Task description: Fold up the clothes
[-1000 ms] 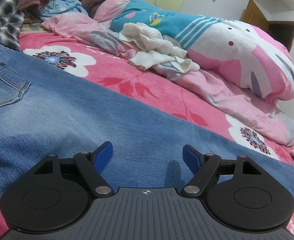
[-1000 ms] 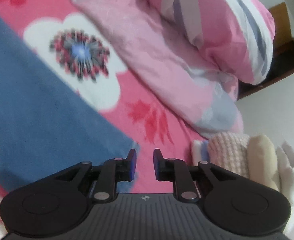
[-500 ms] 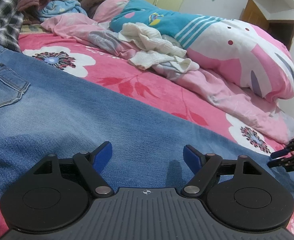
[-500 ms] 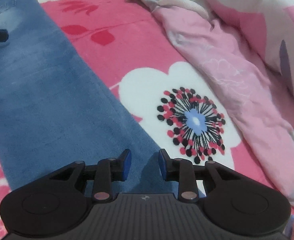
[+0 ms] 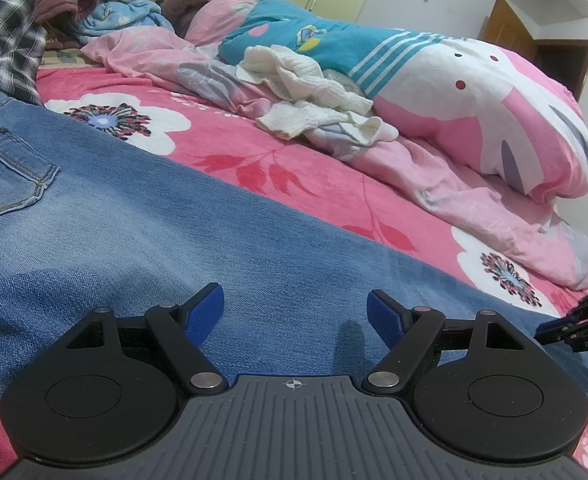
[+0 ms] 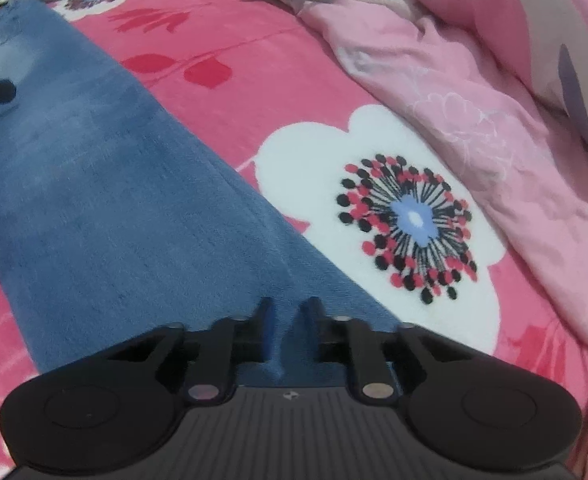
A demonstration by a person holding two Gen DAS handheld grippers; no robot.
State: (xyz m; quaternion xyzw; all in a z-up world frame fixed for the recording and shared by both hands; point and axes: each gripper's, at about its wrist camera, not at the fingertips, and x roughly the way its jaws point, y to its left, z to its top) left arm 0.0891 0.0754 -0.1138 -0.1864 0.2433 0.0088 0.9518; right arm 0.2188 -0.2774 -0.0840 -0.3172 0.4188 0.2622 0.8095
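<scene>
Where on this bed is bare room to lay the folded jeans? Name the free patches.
Free: the pink floral sheet between the jeans and the crumpled pink quilt, around the white flower. Crowded: the far side, under the quilt, the white knit garment, the plaid shirt and piled clothes.

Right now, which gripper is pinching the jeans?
The right gripper: its jaws have just closed on the jeans near the hem. The left gripper hovers open above them.

No readable text, label or number shows anywhere; small lettering on the right tool (image 5: 574, 330) is illegible.
</scene>
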